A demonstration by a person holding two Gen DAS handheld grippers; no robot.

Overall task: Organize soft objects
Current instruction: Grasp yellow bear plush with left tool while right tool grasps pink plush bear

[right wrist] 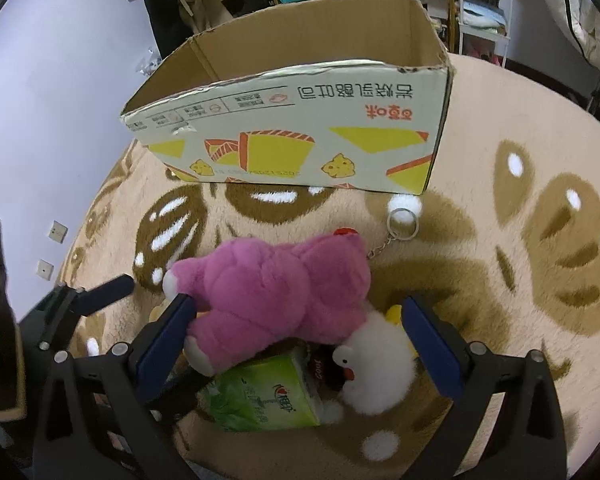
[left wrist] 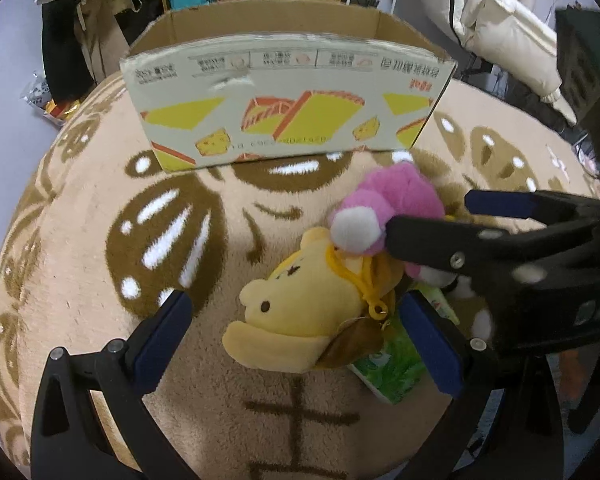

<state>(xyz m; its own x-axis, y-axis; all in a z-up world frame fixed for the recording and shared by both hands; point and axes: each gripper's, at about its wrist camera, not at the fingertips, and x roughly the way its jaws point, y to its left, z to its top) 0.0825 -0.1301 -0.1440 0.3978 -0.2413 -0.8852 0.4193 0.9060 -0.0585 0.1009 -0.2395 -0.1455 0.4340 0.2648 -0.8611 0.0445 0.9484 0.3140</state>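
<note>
A yellow plush toy [left wrist: 300, 312] with a yellow clip lies on the patterned rug [left wrist: 204, 380], between the open fingers of my left gripper [left wrist: 300, 338]. A pink plush bear [left wrist: 392, 204] lies just behind it; in the right wrist view the pink bear [right wrist: 276, 288] sits between the open fingers of my right gripper [right wrist: 298, 334]. A white fluffy chick [right wrist: 374, 364] and a green tissue pack [right wrist: 260, 396] lie under and beside the bear. The right gripper [left wrist: 436, 220] reaches in from the right in the left wrist view. An open cardboard box [right wrist: 300, 132] stands behind the toys.
The box [left wrist: 288, 108] stands on the rug's far part, its inside hidden from the left view. A metal key ring [right wrist: 402, 222] on a chain trails from the bear. Clothes, shelves and a white jacket [left wrist: 500, 20] lie beyond the rug. The floor [right wrist: 60, 120] shows at left.
</note>
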